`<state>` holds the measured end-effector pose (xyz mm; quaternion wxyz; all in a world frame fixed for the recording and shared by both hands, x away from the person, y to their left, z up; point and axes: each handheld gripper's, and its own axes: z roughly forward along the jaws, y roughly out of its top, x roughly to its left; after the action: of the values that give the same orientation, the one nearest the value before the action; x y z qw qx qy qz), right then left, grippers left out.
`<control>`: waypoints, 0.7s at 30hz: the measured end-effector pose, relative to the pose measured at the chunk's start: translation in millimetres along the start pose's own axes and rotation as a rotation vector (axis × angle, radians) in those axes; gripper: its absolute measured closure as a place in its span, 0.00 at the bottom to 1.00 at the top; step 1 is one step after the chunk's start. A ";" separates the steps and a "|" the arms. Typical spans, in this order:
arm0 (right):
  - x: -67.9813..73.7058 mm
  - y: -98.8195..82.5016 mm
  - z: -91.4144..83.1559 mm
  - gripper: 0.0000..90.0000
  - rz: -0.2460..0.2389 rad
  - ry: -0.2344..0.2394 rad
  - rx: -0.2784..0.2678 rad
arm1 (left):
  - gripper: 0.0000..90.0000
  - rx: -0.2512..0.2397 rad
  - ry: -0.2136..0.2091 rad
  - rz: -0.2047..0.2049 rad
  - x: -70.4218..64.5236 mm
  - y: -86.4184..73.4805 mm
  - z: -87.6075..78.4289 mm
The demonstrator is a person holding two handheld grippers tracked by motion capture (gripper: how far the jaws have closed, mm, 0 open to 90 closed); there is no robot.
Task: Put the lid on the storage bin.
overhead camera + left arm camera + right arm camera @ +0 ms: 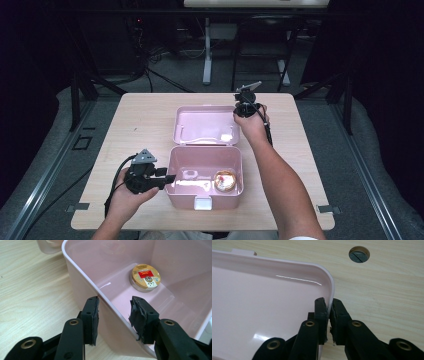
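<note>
The right gripper (328,312) pinches the rim of the pink plastic box's open lid (262,315). The left gripper (113,315) straddles the box's side wall (110,312), its 2 jaws apart, 1 pad touching.

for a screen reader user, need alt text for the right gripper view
The right gripper is pinched shut on the rim of an open pink lid, near its rounded corner. The lid lies on a light wooden table, which has a round hole farther off.

Light wooden table (145,125), round cable hole (359,254) in it, grey floor (360,145) around
</note>
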<state>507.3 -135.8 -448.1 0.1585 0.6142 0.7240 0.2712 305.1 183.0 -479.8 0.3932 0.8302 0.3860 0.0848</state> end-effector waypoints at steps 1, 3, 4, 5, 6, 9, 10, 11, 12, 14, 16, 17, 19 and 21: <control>0.0 0.0 0.0 0.94 0.000 0.000 0.000 | 0.65 0.001 0.000 0.000 -0.1 0.0 0.1; -0.3 0.8 -2.9 0.94 0.001 0.005 -0.004 | 0.64 -0.002 0.001 -0.001 0.0 -0.1 0.6; -0.2 1.0 -3.7 0.94 0.003 0.007 -0.006 | 0.64 -0.001 0.001 0.001 0.2 0.0 0.6; -0.2 1.1 -4.1 0.94 0.002 0.006 -0.011 | 0.64 0.000 0.000 -0.001 0.2 -0.1 0.5; -0.2 1.1 -4.1 0.94 0.002 0.006 -0.011 | 0.64 0.000 0.001 0.000 0.3 0.0 0.5; -0.2 1.5 -5.7 0.94 -0.001 0.009 -0.013 | 0.64 -0.001 0.001 -0.005 0.1 -0.1 0.6; -0.3 1.6 -6.0 0.94 -0.001 0.009 -0.016 | 0.64 -0.001 0.001 -0.005 0.2 -0.1 0.5; -0.2 1.8 -6.8 0.94 -0.001 0.009 -0.018 | 0.65 -0.002 0.000 -0.005 0.3 -0.2 0.6; 0.1 2.0 -7.5 0.94 0.002 0.011 -0.019 | 0.64 -0.002 0.001 -0.004 0.2 -0.1 0.6; 0.1 2.5 -8.6 0.94 -0.003 0.011 -0.023 | 0.65 -0.001 0.001 -0.002 0.3 0.0 0.6; 0.2 2.9 -10.4 0.94 -0.002 0.014 -0.023 | 0.65 -0.002 0.002 -0.003 0.0 0.0 0.7; -0.1 3.2 -12.0 0.94 -0.002 0.017 -0.026 | 0.65 -0.001 0.002 -0.003 -0.1 0.0 0.7; -0.4 3.2 -13.3 0.94 -0.001 0.020 -0.030 | 0.65 -0.002 0.004 -0.003 -0.1 0.0 0.7; -0.5 3.2 -14.2 0.94 -0.001 0.021 -0.032 | 0.65 -0.002 0.005 -0.004 -0.2 0.0 0.8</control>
<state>502.0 -138.8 -434.8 0.1608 0.6082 0.7215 0.2893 305.3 182.3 -480.2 0.3933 0.8289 0.3883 0.0864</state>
